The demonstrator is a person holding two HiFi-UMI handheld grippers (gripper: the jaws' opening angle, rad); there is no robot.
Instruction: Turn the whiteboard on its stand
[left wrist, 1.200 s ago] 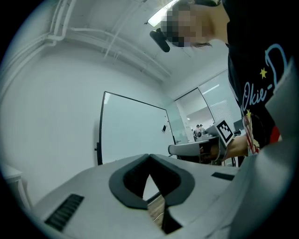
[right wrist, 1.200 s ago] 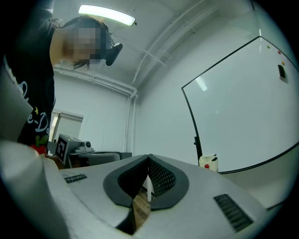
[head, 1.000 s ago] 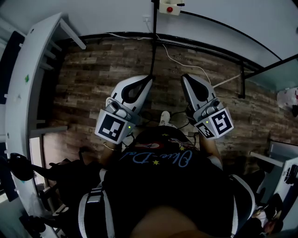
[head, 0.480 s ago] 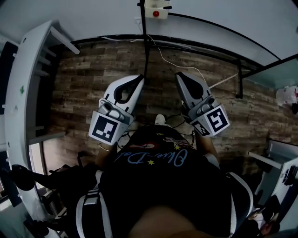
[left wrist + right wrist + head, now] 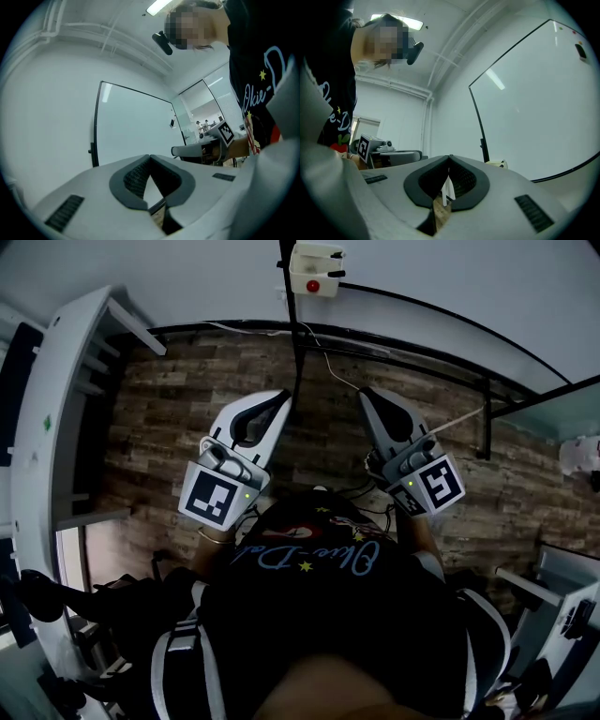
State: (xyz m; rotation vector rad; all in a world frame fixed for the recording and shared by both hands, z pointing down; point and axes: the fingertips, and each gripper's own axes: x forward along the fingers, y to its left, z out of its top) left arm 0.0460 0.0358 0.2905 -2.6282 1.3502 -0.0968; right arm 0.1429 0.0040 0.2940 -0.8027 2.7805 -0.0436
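The whiteboard stands in front of me, a white panel in a thin black frame, along the top of the head view. It fills the middle of the left gripper view and the right side of the right gripper view. My left gripper and right gripper are held side by side over the floor, pointing at the board's lower edge and short of it. Both are shut with nothing between the jaws, as the left gripper and right gripper show in their own views.
A white box with a red button sits on a black upright post by the board. A white rack stands at the left, a black stand leg and white furniture at the right. A cable lies on the wood-pattern floor.
Both grippers have moved a little closer to the whiteboard's lower edge, and the box with the red button has come further into view. Both pairs of jaws stay shut.
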